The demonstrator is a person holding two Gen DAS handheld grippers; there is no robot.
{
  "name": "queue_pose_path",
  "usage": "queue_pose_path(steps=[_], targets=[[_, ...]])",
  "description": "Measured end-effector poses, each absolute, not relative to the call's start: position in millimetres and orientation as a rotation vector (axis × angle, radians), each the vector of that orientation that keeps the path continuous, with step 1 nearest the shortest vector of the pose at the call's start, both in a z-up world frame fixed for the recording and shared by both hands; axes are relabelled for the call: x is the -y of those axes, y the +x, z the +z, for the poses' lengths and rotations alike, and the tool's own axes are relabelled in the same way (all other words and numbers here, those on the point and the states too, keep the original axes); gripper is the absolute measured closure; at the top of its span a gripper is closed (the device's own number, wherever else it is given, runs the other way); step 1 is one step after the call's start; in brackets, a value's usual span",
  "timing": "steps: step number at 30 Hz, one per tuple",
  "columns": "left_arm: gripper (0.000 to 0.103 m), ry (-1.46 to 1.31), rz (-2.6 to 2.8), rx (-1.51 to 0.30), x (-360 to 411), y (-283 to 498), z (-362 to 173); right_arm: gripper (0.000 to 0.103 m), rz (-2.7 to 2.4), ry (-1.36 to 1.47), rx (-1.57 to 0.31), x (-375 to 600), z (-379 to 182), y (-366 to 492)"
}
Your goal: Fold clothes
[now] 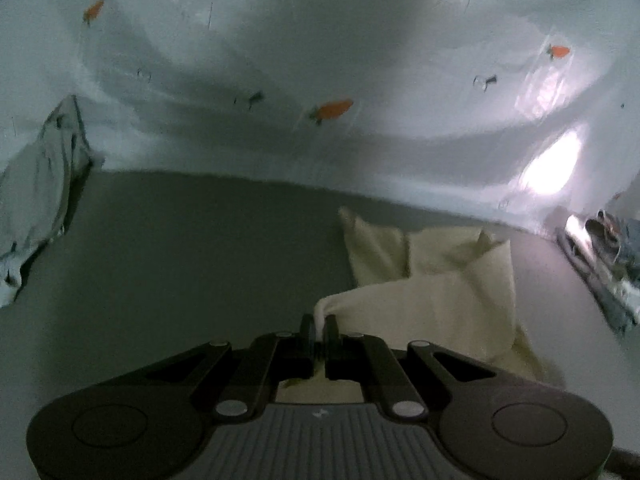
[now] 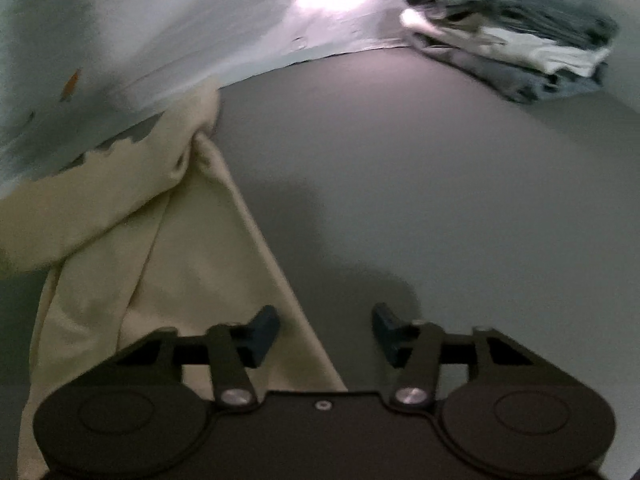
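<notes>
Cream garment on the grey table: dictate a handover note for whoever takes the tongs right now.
Left tongs: shut on a bunched edge of the cream garment, lifting it off the grey table.
Right tongs: open, nothing between the pads; the garment's straight edge runs just under its left finger.
Folded stack: far right of the table, by the patterned backdrop. A pale crumpled garment lies far left.
Done: stack folded. Left: the cream garment is still rumpled and unfolded; the crumpled one probably follows.
</notes>
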State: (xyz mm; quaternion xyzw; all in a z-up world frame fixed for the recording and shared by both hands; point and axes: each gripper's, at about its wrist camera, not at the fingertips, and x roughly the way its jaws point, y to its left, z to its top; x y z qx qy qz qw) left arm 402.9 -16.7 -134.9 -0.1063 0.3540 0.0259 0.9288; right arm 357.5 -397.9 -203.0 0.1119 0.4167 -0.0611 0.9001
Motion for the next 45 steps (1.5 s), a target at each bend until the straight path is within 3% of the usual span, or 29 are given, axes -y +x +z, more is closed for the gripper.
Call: queue_pose_path(steps=[6,11,16,23,28,31,33,38,41,45], targets=[[0.098,-0.288,0.071,-0.789,-16.8,397.0,-162.4,0.07,-0.183,0.287,-0.84,405.3,-207.7,354.3],[0.098,-0.371,0.066,-0.756,-38.6,414.5,-154.0,0.068,-0.216,0.361,-0.839,409.6,-208.0,354.2],[0.098,-0.408,0.029,-0.63,-52.2,440.7,-107.5,0.061,-0.264,0.438,-0.86,411.3,-205.3,359.5],[0.099,-0.473,0.12,-0.501,-94.3,445.4,-68.0,0.059,-0.229,0.372,-0.891,393.8,-197.6,353.0],[0.098,-0.466,0.312,-0.554,-133.4,455.2,-101.3,0.056,-0.158,0.313,-0.908,379.0,-194.4,347.3],[0.096,-0.492,0.388,-0.696,-146.5,461.7,-140.5,0.056,-0.124,0.274,-0.927,372.5,-197.2,349.5],[0.091,-0.472,0.417,-0.759,-141.2,454.4,-156.3,0.056,-0.112,0.264,-0.925,371.4,-197.6,349.5],[0.056,-0.463,0.294,-0.84,-94.1,412.3,-173.7,0.057,-0.084,0.242,-0.908,371.6,-197.3,345.9],[0.045,-0.428,0.209,-0.913,-51.7,389.0,-186.5,0.06,-0.058,0.219,-0.909,370.7,-197.2,345.4],[0.039,-0.343,0.068,-1.012,14.8,359.5,-205.7,0.07,0.001,0.169,-0.893,370.3,-191.9,341.0]])
